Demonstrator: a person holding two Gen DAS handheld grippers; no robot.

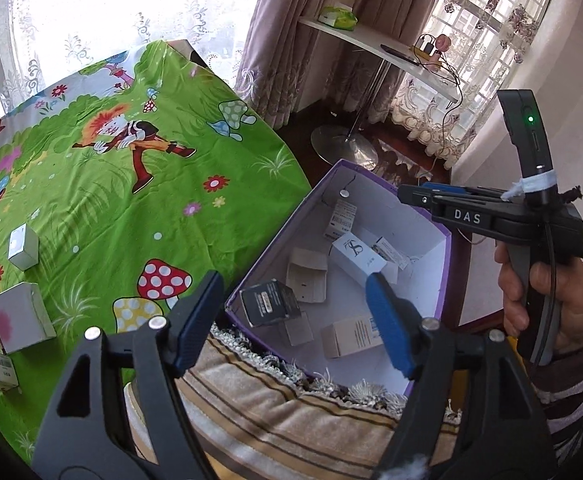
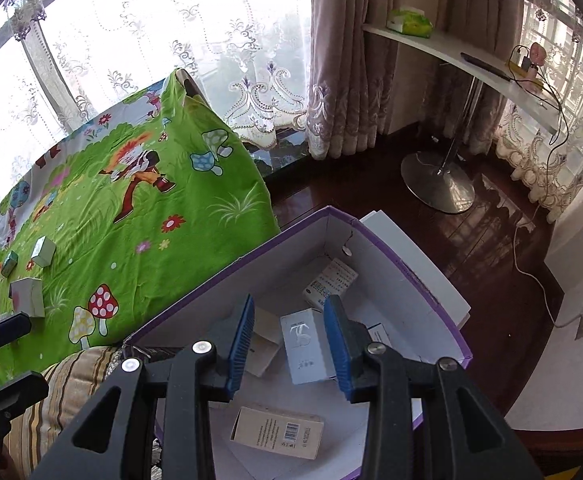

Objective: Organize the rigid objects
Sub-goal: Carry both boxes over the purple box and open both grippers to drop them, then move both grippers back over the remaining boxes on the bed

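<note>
Left wrist view shows the left claw spread wide with nothing between its blue-padded fingers, hanging over the near corner of the purple-edged white cardboard box. Inside that box lie a black carton, a tall white carton with a black logo, a beige carton with a barcode and a few more small packets. The box sits on a striped tan fringed cushion, just beside the worktop draped in a green cartoon mushroom-print cloth. Three small white cartons lie on the cloth at its left side, well apart from the box.

Right wrist view shows the right claw parted above the box, the white logo carton lying on the box floor between its fingers, untouched by either pad. The beige barcode carton lies nearer the camera.
</note>
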